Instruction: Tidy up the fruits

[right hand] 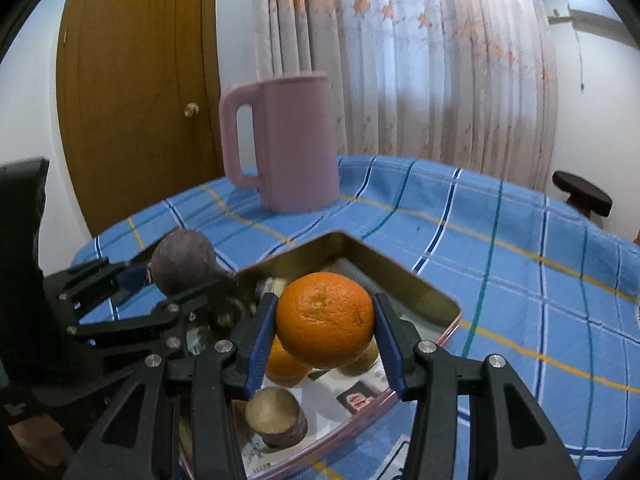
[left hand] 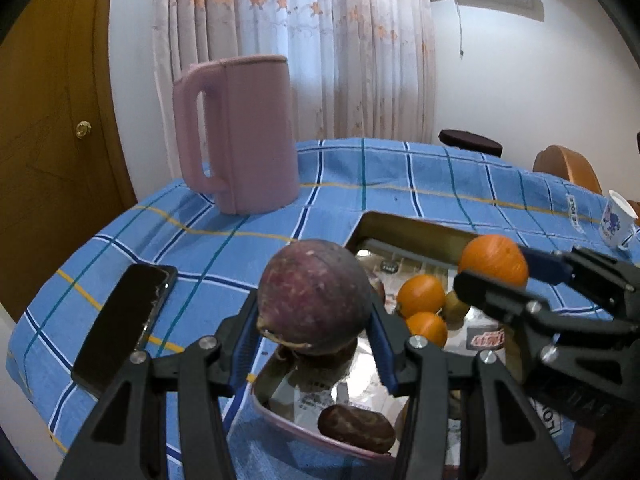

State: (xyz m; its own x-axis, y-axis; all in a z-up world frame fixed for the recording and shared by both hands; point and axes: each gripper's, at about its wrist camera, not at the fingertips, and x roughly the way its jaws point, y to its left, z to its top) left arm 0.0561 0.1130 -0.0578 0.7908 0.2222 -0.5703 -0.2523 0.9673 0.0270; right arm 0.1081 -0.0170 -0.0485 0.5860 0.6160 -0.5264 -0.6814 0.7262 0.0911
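Note:
My left gripper (left hand: 314, 314) is shut on a round purple passion fruit (left hand: 314, 296), held above the near-left corner of a shiny metal tin (left hand: 400, 227). My right gripper (right hand: 325, 314) is shut on an orange (right hand: 325, 318) over the tin (right hand: 404, 276). Each gripper shows in the other's view: the right one (left hand: 500, 266) with its orange (left hand: 494, 258), the left one (right hand: 180, 274) with its purple fruit (right hand: 184, 262). Inside the tin lie two oranges (left hand: 420, 294), a greenish fruit (left hand: 456, 305) and a dark brown fruit (left hand: 356, 428).
A tall pink jug (left hand: 240, 132) stands at the back of the blue checked tablecloth (left hand: 400, 172). A black phone (left hand: 124, 324) lies left of the tin. A white cup (left hand: 618, 220) sits at the far right, with a dark stool (right hand: 582, 194) beyond the table.

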